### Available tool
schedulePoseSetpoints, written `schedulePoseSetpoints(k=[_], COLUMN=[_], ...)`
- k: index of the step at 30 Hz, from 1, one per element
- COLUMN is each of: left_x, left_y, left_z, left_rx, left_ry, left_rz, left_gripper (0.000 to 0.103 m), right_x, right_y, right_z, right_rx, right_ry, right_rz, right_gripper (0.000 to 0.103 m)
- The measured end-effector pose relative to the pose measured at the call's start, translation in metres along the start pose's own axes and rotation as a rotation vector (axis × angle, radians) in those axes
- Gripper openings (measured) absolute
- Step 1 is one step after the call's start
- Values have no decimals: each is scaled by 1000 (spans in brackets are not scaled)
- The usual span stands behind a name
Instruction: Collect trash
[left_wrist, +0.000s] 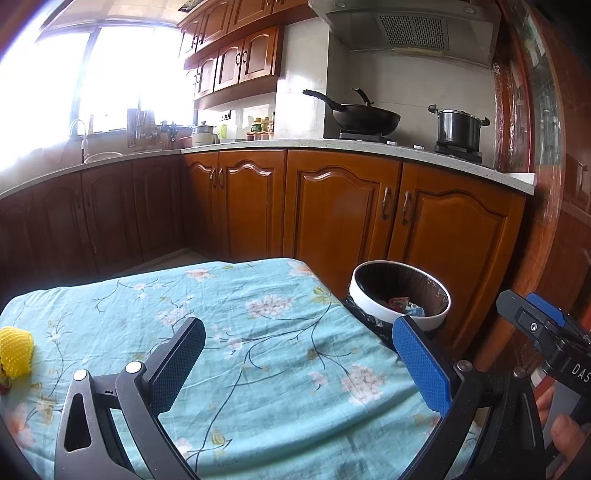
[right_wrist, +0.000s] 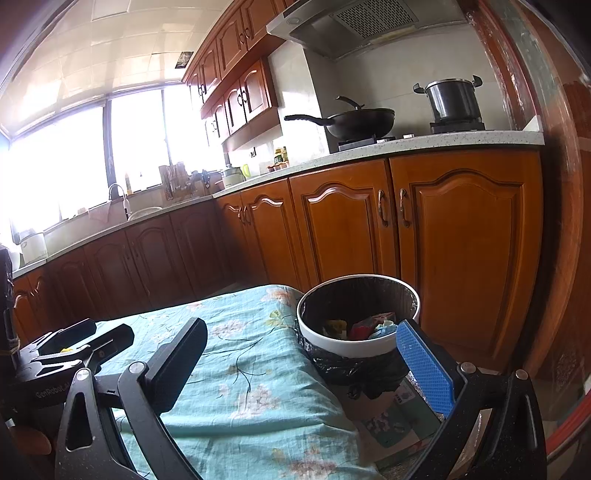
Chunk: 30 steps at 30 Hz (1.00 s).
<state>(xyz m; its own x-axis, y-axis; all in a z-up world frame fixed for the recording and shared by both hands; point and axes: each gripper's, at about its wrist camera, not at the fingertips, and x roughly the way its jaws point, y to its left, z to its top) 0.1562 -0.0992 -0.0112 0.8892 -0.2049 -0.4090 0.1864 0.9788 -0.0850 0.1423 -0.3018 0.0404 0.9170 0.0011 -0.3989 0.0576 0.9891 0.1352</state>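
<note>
A yellow foam net (left_wrist: 14, 355) lies at the left edge of the table with the floral teal cloth (left_wrist: 258, 332). A white bin (left_wrist: 399, 295) with a black liner stands off the table's right end and holds several pieces of trash; it also shows in the right wrist view (right_wrist: 354, 317). My left gripper (left_wrist: 299, 354) is open and empty above the cloth. My right gripper (right_wrist: 303, 354) is open and empty, its blue finger near the bin's rim. The right gripper also shows at the right edge of the left wrist view (left_wrist: 546, 325).
Wooden kitchen cabinets (left_wrist: 332, 206) and a stone counter run behind the table. A black wok (left_wrist: 362, 116) and a steel pot (left_wrist: 458, 127) sit on the stove. A sink with a tap (left_wrist: 79, 133) is under the bright window. A patterned mat (right_wrist: 391, 417) lies under the bin.
</note>
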Motion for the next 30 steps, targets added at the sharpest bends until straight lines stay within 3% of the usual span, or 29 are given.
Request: schedulePoseSetpoints(k=[30], left_x=[3], left_y=[1], left_z=[0], left_rx=[12], left_ry=[9], left_rz=[-10], left_gripper=[102], right_x=[-2], right_y=[8], right_z=[-1], right_rx=[-1], right_ry=[6], right_rz=[15], right_gripper=[103])
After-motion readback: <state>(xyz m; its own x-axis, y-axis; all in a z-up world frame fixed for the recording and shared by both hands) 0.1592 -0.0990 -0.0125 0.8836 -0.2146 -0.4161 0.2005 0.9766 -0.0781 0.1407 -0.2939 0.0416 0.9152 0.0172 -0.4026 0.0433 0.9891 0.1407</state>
